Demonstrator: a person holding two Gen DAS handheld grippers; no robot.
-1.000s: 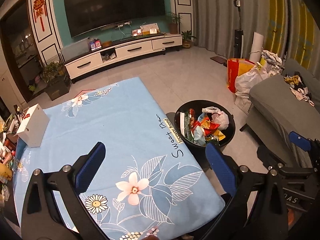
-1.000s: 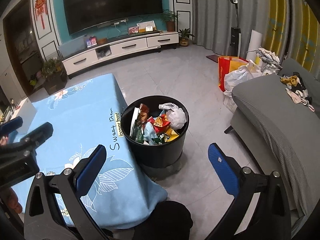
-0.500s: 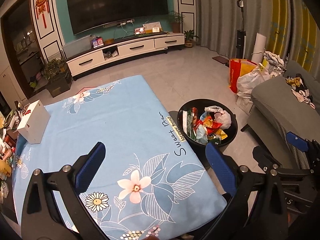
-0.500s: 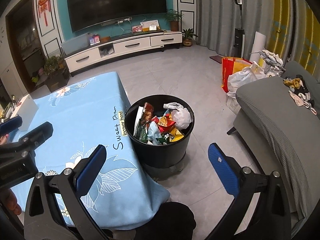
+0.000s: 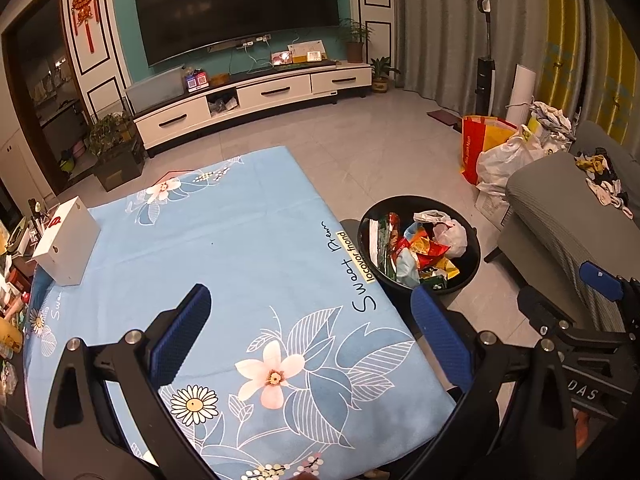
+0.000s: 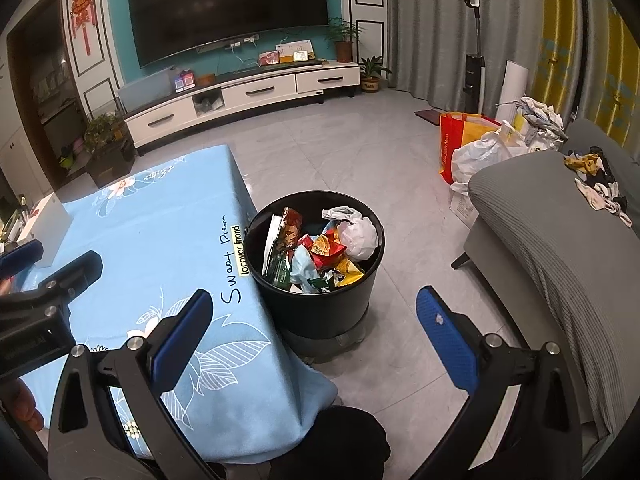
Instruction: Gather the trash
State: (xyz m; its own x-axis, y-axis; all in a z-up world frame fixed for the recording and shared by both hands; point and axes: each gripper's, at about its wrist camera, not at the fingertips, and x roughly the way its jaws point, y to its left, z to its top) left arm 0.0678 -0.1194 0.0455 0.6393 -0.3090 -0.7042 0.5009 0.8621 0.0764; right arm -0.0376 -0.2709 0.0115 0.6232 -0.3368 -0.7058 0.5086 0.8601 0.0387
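Both grippers, left [image 5: 312, 332] and right [image 6: 316, 336], gape empty; upright trash bin [image 6: 320, 312] opens upward beside the table [image 5: 224, 248]

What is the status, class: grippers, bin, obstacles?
Left gripper, right gripper: open, empty. Round black plastic trash bin full of wrappers. Blue floral tablecloth shows no trash.

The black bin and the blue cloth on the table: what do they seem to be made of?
Bin: probably plastic, smooth and slightly glossy, with a faint sheen on its wall; thin metal cannot be excluded. Cloth: soft printed fabric, matte, which drapes and folds over the table corner.
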